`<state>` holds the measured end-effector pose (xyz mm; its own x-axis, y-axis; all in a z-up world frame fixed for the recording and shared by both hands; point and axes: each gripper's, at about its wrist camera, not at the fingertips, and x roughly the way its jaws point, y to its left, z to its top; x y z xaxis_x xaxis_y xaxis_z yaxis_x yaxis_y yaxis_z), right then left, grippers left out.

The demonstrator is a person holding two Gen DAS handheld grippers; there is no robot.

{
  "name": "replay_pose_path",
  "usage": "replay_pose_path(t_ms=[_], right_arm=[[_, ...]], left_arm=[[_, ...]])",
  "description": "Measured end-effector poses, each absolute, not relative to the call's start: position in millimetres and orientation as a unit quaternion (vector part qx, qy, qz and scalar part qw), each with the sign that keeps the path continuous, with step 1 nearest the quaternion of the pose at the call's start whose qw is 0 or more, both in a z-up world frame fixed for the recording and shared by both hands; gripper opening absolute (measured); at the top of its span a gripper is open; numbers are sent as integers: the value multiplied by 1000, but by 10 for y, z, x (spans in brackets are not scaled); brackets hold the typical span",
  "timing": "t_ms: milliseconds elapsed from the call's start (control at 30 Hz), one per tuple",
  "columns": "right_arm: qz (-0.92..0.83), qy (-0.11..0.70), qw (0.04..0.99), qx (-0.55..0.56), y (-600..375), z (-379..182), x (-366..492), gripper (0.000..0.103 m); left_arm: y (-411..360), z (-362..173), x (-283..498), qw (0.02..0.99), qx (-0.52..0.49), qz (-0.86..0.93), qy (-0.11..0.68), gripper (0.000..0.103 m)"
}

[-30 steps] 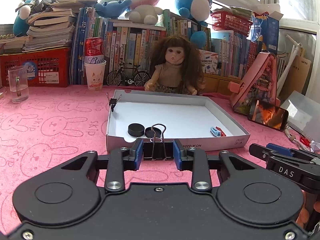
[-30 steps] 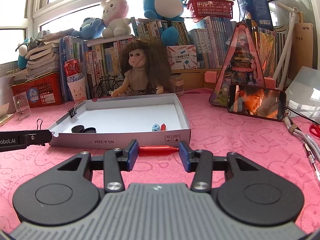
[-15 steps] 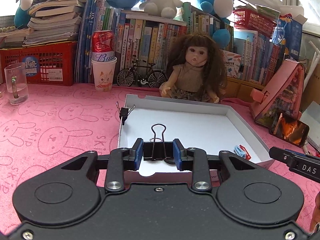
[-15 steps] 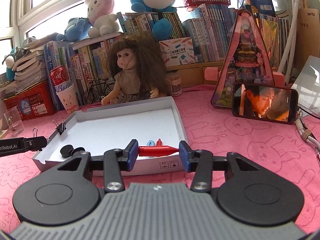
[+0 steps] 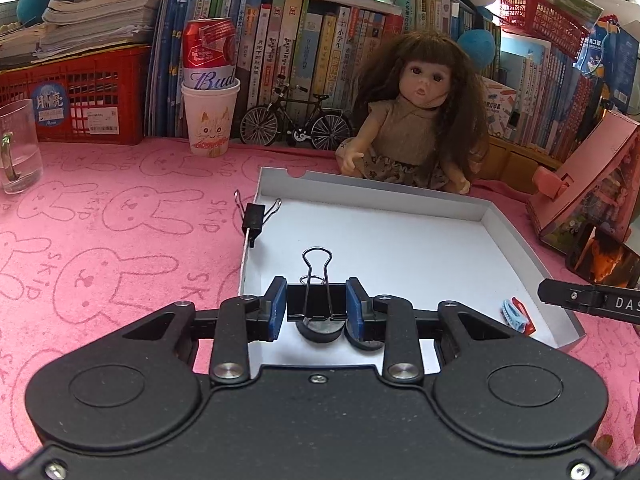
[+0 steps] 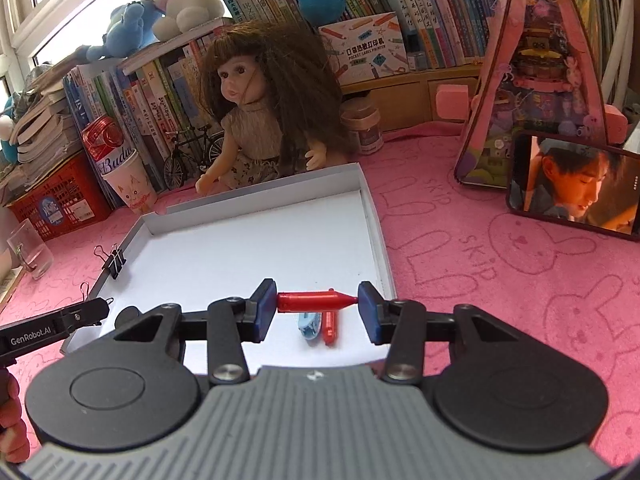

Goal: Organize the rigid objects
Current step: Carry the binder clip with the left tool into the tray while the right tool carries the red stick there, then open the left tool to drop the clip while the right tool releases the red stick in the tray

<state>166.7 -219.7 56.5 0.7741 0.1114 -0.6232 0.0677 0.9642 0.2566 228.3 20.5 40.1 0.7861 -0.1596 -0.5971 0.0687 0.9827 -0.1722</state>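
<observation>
Over smooth white tray [image 5: 516,264]: wiry binder clip [image 5: 316,300].

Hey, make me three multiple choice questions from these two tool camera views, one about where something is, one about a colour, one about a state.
1. Where is the small binder clip?
A. Clipped on the tray's left wall
B. Inside the paper cup
C. On the doll's lap

2. What colour is the pen-like piece in the right tool?
A. Green
B. Red
C. Yellow

3. What is the left tool doing?
A. Open, holding nothing
B. Shut on a large binder clip
C. Shut on a glass

A: it straddles the white tray wall.
B: red shows between the pads.
B: both pads press the clip's black body.
</observation>
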Motion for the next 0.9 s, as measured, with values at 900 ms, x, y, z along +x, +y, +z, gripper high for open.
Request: replay_pose_path(t_ms=[900], right_arm=[[0,381,924,42,-1971,289,2190,50]], left_arm=[[-167,149,2868,928,-41,-50,368,30]])
